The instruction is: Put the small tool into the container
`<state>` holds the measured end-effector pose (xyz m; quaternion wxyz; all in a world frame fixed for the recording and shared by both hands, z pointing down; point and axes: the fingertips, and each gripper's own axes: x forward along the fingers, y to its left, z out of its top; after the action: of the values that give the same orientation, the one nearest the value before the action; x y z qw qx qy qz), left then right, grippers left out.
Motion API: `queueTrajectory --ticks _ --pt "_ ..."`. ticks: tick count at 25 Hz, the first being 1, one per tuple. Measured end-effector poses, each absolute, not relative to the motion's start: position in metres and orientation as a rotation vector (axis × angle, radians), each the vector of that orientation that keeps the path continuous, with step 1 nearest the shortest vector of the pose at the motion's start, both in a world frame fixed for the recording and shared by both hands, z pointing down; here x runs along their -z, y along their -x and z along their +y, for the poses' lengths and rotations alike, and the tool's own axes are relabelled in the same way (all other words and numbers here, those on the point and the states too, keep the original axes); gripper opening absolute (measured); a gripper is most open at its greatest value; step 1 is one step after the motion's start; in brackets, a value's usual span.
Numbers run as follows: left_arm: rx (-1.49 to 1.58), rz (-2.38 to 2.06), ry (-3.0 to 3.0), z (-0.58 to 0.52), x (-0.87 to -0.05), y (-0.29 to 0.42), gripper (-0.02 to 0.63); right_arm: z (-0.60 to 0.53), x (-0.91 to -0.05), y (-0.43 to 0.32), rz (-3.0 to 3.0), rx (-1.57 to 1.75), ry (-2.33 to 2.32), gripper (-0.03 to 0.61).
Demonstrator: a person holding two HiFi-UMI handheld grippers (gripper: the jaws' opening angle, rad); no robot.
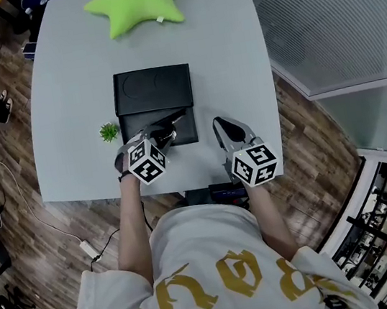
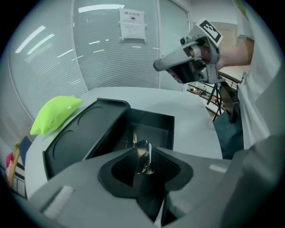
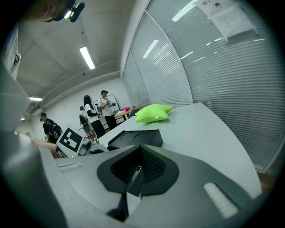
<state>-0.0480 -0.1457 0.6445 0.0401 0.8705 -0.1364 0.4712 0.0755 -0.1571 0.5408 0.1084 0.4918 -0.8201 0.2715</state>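
At near tabletop (image 1: 228, 50) edge, right hand-held gripper (image 1: 219, 123) closed on nothing, left hand-held gripper (image 1: 174, 122) clamping small tool (image 2: 144, 151) above open black container (image 2: 151, 129), green star cushion (image 1: 137, 3) beyond, wood floor (image 1: 13, 208) and blinded glass wall (image 1: 331, 12) around.

Office — blind-lined glass partitions (image 3: 213, 67)

Head view is looking steeply down on the whole table (image 1: 235, 49), black container (image 1: 152, 91) central. Left gripper view is peering close into the container from its near edge. Right gripper view is sitting low just right of it, facing past it; all three are sharing the container.
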Motion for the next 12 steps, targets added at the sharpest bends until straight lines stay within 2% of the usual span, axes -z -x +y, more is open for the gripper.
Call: queueTrajectory --ticks 7,12 --pt "-1.367 -0.586 -2.604 -0.152 -0.643 0.056 0.152 -0.149 -0.528 -0.074 -2.44 -0.742 -1.422 0.023" --pt "-1.151 -0.634 -2.486 -0.154 -0.642 0.06 0.16 -0.138 -0.522 -0.069 -2.452 -0.719 -1.392 0.023"
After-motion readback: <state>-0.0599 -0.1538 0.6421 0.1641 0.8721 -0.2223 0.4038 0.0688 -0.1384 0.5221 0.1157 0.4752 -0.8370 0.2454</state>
